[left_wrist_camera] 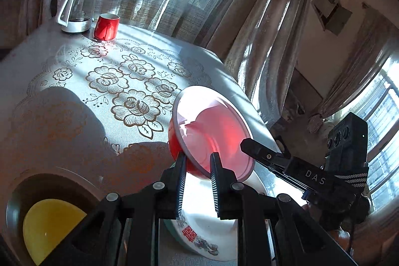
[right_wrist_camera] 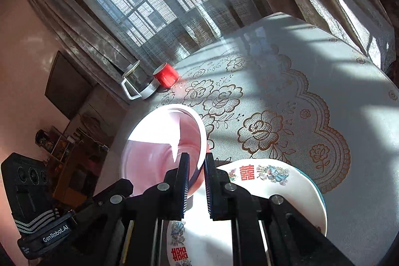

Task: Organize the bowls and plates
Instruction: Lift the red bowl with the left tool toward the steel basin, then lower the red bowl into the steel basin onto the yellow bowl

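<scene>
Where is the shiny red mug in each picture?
Left wrist view: the shiny red mug stands upper left, at the table's far edge, right of the glass kettle with a white handle.
Right wrist view: the mug sits left of centre, again right of the kettle.
Shared landmark: the kettle.

You are looking at one red bowl [left_wrist_camera: 212, 131], one white decorated plate [left_wrist_camera: 207, 223], one yellow bowl [left_wrist_camera: 49, 223], one red mug [left_wrist_camera: 106, 26], one glass kettle [left_wrist_camera: 77, 11], and two grippers: left [left_wrist_camera: 198, 161], right [right_wrist_camera: 196, 161].
</scene>
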Demonstrator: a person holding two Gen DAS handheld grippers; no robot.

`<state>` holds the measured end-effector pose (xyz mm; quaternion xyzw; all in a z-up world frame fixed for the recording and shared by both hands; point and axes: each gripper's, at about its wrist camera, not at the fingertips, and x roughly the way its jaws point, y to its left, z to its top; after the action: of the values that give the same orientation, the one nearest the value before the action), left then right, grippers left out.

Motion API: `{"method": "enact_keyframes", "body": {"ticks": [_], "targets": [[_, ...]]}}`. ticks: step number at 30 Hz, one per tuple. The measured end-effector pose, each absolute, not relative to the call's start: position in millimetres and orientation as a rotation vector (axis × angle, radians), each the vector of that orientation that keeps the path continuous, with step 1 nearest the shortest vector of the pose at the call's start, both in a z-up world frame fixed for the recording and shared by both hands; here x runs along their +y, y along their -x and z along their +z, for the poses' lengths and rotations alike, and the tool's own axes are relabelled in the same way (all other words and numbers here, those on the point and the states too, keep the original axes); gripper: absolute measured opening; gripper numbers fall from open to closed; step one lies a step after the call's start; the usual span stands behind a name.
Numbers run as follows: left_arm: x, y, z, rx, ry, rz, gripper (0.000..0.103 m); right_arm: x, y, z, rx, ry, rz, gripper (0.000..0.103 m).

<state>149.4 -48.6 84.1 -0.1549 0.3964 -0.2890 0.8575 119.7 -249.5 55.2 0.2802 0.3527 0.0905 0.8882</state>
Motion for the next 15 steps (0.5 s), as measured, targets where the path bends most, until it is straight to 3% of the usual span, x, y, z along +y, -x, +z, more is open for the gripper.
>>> {"method": "enact_keyframes", "body": {"ticks": [15], "targets": [[58,-79,64,0.829,0.431,-0.533,0.017,-142,-98,45,0.822,-0.516,0.41,0.012]]}}
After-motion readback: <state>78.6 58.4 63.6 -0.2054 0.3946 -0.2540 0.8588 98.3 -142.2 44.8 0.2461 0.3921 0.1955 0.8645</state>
